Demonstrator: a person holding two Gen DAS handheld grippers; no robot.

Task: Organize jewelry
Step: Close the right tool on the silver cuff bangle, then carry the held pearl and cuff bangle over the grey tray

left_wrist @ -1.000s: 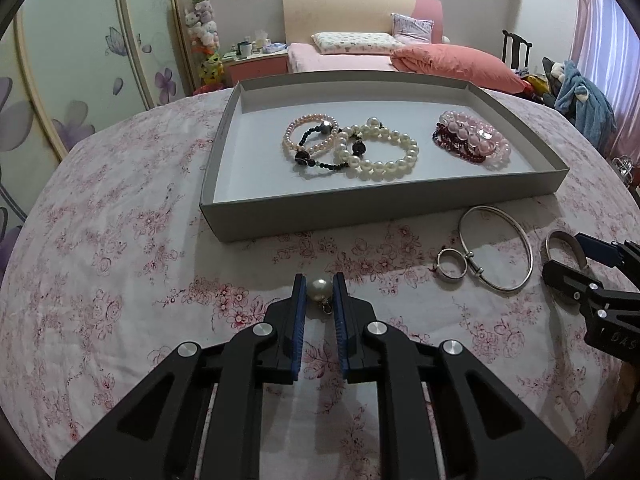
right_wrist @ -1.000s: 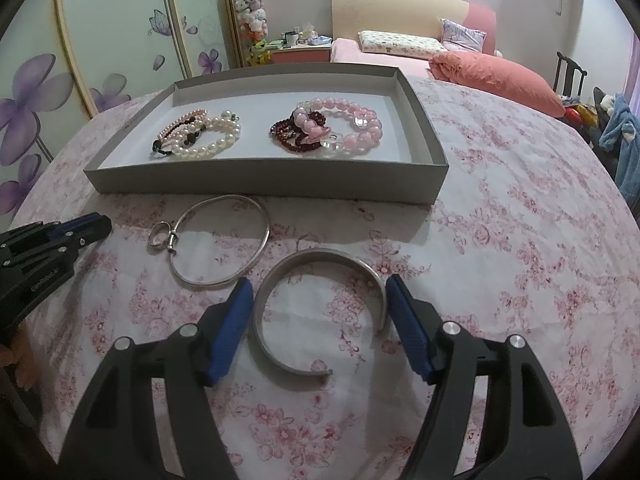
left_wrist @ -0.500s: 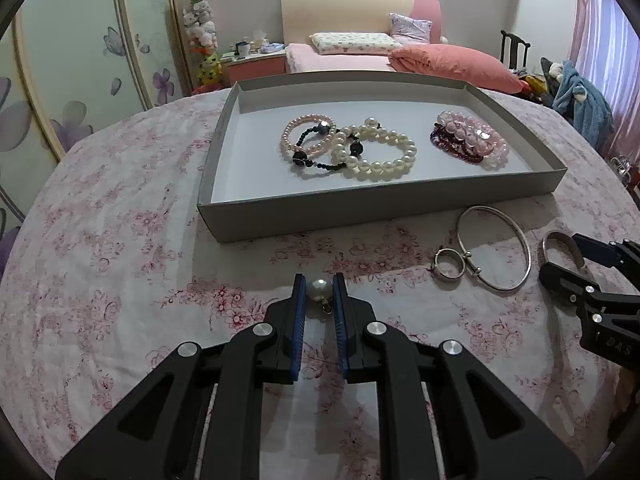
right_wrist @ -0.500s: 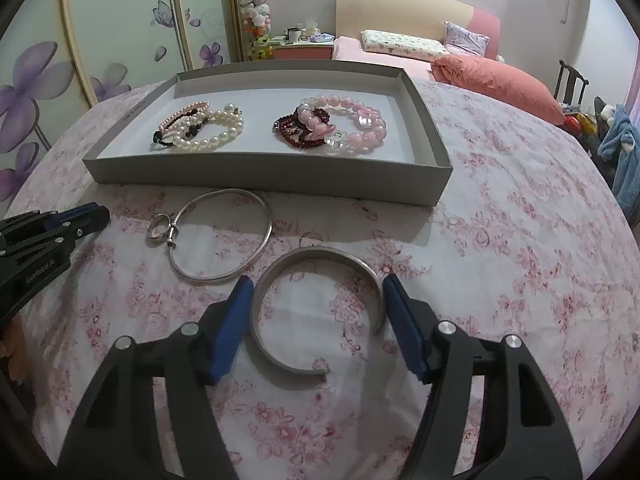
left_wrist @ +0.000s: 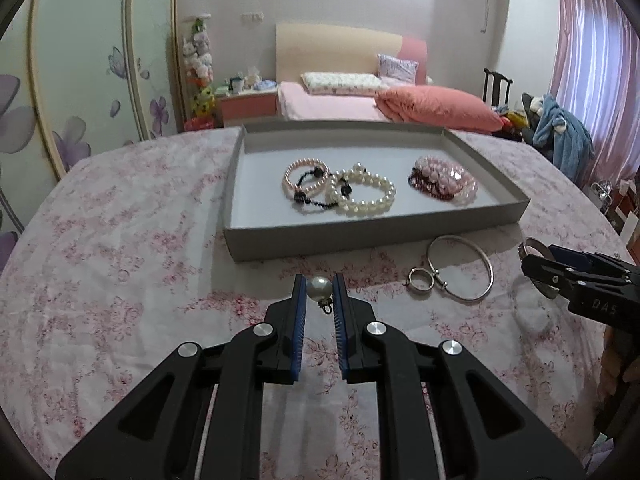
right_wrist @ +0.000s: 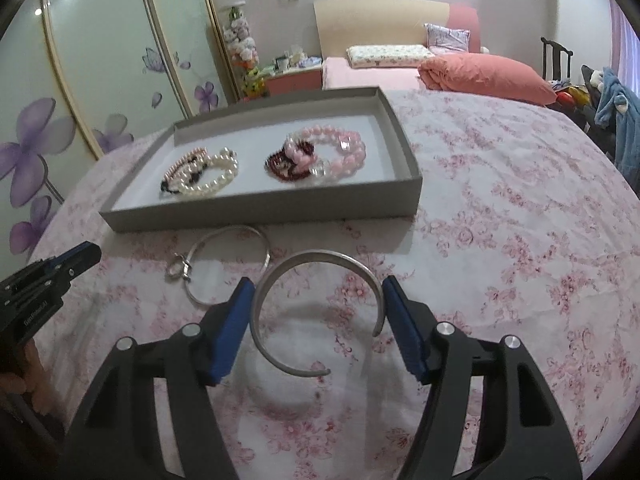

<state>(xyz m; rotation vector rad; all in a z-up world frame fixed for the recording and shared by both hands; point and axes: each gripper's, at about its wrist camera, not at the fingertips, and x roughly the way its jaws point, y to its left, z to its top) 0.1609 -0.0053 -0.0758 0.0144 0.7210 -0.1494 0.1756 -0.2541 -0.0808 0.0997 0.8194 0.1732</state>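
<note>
Nearest in the left wrist view: left gripper (left_wrist: 319,289) clamped on a pearl pendant (left_wrist: 318,288), pinched at the very tips of the blue fingers (left_wrist: 299,300), small metal loop hanging free below. Held that way, probably, so the pearl can drop straight into the tray without the fingers touching its floor.

In the right wrist view: right gripper (right_wrist: 318,322) spread wide around an open silver cuff bangle (right_wrist: 316,312), fingers (right_wrist: 232,332) pressed against its outer sides, gap of the cuff facing the camera. Appears lifted off the cloth, judging by the shadow beneath. Wide grip across the band likely chosen because the hoop gives no other purchase; risk of twisting if squeezed unevenly.

Beyond, on the floral tablecloth (left_wrist: 120,240): thin silver bangle with a ring charm (left_wrist: 460,268), lying flat just before the tray's near wall, apparently not yet sorted.

Farther: grey tray (left_wrist: 360,236), low walls. Inside, pink-and-black bead bracelets (left_wrist: 306,184) touching a white pearl bracelet (left_wrist: 366,196) at the centre-left, pink bead bracelets (left_wrist: 444,184) well apart at the right. Bare floor at the left end and the back strip: room for both held pieces. Near wall needs clearing on the way in.
</note>
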